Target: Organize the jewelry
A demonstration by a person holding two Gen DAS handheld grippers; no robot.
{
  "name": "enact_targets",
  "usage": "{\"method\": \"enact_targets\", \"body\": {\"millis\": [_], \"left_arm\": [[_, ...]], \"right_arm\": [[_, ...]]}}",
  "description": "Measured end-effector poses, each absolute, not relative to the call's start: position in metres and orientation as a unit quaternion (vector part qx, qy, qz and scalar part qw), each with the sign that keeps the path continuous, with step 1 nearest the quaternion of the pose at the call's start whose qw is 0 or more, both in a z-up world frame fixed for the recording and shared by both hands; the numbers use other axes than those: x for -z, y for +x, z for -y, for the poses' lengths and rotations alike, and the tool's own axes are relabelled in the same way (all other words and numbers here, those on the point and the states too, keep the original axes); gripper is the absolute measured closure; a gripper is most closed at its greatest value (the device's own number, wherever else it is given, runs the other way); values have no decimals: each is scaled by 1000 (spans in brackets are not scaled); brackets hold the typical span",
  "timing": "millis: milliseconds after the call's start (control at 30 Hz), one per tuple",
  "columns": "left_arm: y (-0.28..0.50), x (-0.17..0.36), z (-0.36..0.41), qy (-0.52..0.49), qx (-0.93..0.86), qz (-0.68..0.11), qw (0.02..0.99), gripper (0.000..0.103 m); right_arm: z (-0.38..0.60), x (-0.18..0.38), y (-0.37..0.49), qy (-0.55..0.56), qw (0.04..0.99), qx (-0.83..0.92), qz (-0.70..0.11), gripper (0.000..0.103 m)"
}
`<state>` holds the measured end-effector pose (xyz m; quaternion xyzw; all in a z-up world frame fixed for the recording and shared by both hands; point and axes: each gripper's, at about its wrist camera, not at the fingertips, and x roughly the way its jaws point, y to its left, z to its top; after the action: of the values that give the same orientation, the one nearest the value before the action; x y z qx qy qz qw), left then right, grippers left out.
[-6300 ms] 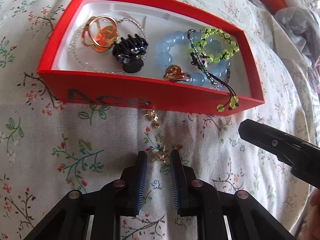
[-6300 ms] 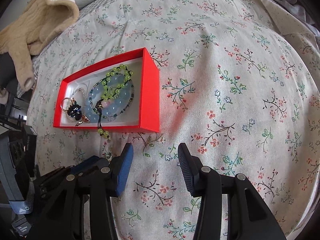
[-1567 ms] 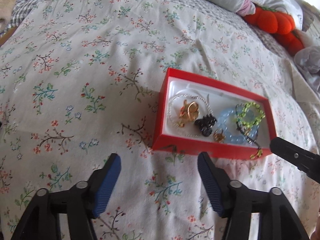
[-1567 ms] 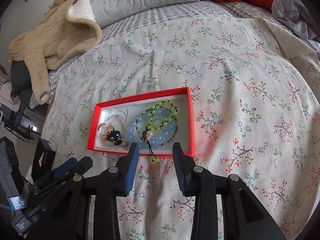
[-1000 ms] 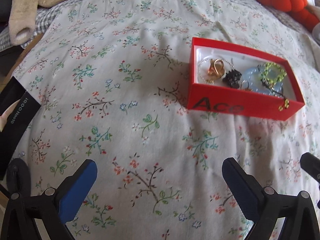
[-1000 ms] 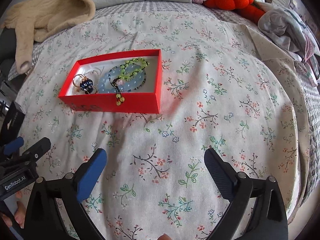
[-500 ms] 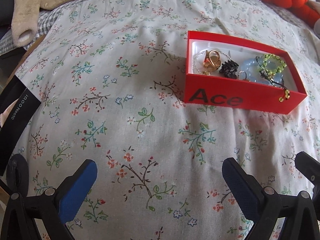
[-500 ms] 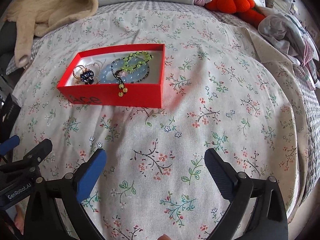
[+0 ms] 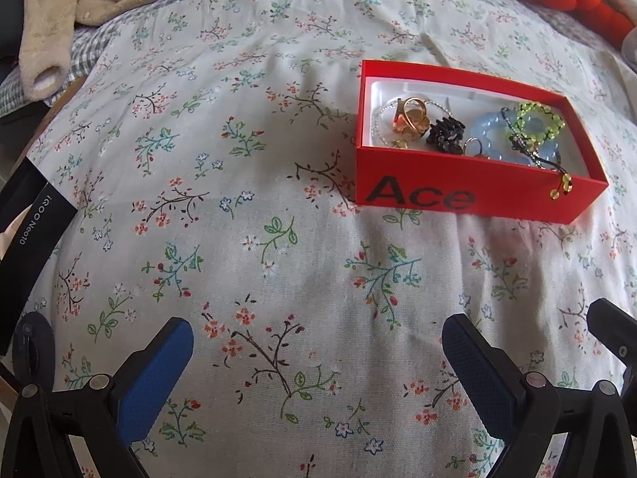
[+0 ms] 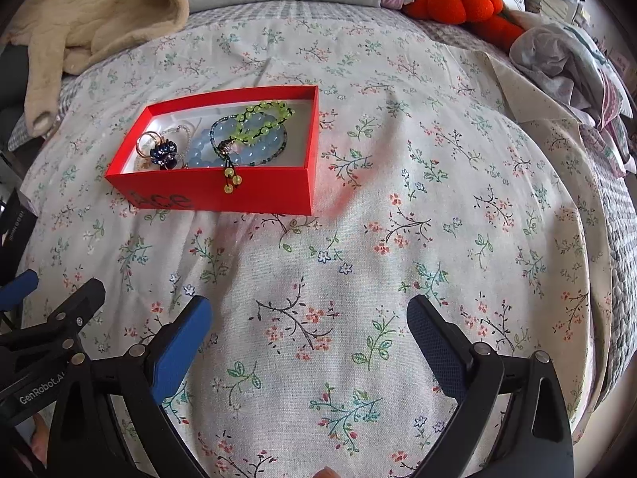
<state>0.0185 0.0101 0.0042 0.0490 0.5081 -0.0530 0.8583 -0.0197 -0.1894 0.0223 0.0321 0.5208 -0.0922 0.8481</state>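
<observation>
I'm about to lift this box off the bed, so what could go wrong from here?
The green bracelet's cord hangs over the red box front wall; it may snag and drag the bracelet out. The box sits open on soft floral bedding, so tilting it could spill the loose rings.

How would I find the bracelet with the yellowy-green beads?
Look on the flowery bedspread for the open red box with "Ace" on its side. At its right end, the green bead bracelet lies on top of a pale blue bead bracelet. It alone has a black cord with beads dangling over the box's front wall.
</observation>
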Motion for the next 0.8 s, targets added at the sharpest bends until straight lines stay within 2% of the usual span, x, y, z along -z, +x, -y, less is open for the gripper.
{"method": "enact_targets", "body": {"millis": [800], "left_arm": [[18, -4, -11, 58, 46, -498, 864, 0]], "right_arm": [[191, -24, -19, 34, 850, 98, -516, 3]]}}
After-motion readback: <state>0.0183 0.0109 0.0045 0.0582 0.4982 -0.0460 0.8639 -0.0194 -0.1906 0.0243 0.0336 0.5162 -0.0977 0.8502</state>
